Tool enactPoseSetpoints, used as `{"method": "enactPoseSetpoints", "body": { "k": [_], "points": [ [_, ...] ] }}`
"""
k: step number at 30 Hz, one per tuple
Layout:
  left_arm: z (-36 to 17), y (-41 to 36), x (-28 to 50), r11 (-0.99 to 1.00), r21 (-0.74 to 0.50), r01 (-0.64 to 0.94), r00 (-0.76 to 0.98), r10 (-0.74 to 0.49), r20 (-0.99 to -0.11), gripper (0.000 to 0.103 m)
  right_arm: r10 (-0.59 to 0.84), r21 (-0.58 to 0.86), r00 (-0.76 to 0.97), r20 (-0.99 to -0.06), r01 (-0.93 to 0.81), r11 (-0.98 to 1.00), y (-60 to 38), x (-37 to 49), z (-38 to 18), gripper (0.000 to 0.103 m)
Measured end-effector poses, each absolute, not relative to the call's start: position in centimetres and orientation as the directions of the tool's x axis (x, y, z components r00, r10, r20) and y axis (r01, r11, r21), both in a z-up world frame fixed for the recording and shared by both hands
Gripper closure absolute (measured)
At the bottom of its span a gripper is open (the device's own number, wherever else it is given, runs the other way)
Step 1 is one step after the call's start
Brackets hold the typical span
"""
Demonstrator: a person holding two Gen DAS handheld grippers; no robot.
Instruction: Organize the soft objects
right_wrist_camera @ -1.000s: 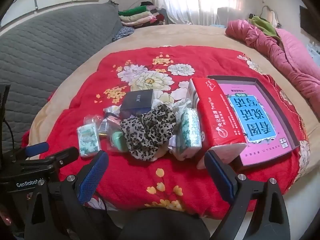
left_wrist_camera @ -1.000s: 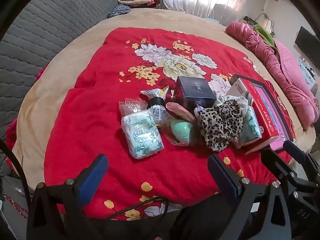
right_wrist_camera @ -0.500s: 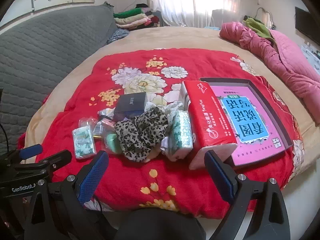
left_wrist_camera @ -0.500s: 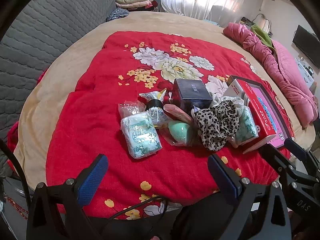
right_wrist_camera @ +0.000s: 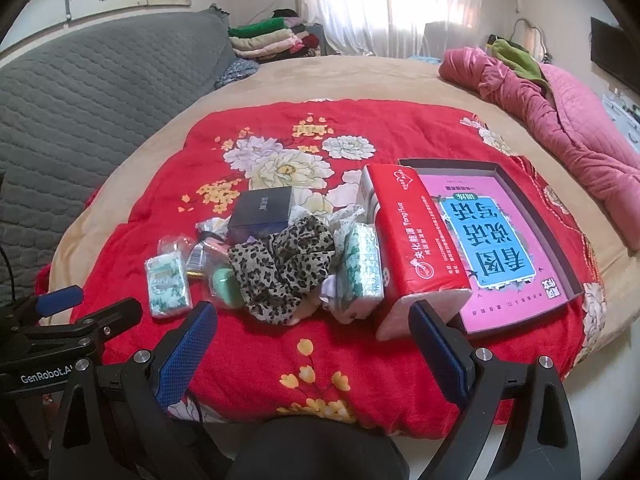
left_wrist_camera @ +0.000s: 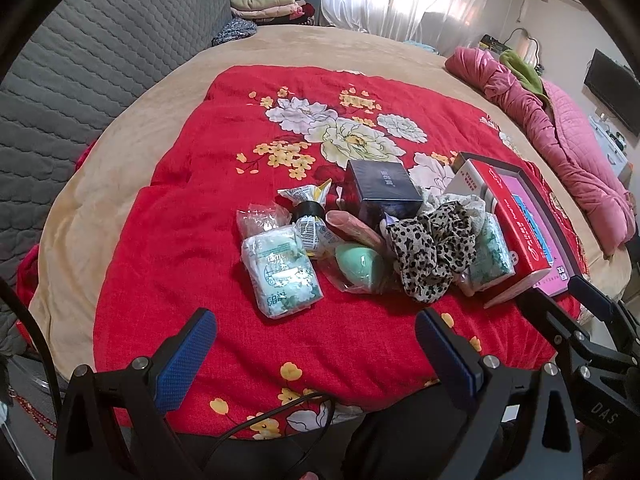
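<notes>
A pile of items lies on the red flowered blanket [left_wrist_camera: 192, 208]: a tissue pack [left_wrist_camera: 282, 270] [right_wrist_camera: 167, 283], a green sponge in a bag [left_wrist_camera: 358, 266], a leopard-print cloth [left_wrist_camera: 434, 250] [right_wrist_camera: 282, 264], a second tissue pack [right_wrist_camera: 362, 266], a dark box [left_wrist_camera: 384, 192] [right_wrist_camera: 262, 210] and a red tissue packet [right_wrist_camera: 416, 248] leaning on a tray with a pink book [right_wrist_camera: 492, 240]. My left gripper [left_wrist_camera: 314, 354] is open and empty, short of the pile. My right gripper [right_wrist_camera: 312, 344] is open and empty, near the blanket's front edge.
A grey quilted headboard [right_wrist_camera: 80, 92] runs along the left. Folded clothes [right_wrist_camera: 268, 38] are stacked at the back. A pink quilt [right_wrist_camera: 560, 108] lies at the right. The blanket rests on a round beige bed [left_wrist_camera: 120, 128].
Both grippers have drawn back and risen a little; the pile looks smaller and further off. Nothing on the blanket has moved.
</notes>
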State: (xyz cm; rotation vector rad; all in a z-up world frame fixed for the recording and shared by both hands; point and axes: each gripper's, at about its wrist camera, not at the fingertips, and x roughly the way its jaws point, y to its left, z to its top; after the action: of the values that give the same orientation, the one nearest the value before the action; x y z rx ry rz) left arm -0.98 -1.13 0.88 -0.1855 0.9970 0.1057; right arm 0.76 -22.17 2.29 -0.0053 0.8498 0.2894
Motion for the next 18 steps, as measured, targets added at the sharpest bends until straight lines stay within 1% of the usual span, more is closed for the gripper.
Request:
{"method": "enactPoseSetpoints", "body": {
  "k": [18],
  "points": [
    [0.81,-1.24,-0.98,0.979,-0.107,-0.175,0.535,0.003,-0.845,0.003,0.248,0.112,0.617,-0.747,-0.252,0.961,-22.20,1.05,1.94,0.007]
  ]
}}
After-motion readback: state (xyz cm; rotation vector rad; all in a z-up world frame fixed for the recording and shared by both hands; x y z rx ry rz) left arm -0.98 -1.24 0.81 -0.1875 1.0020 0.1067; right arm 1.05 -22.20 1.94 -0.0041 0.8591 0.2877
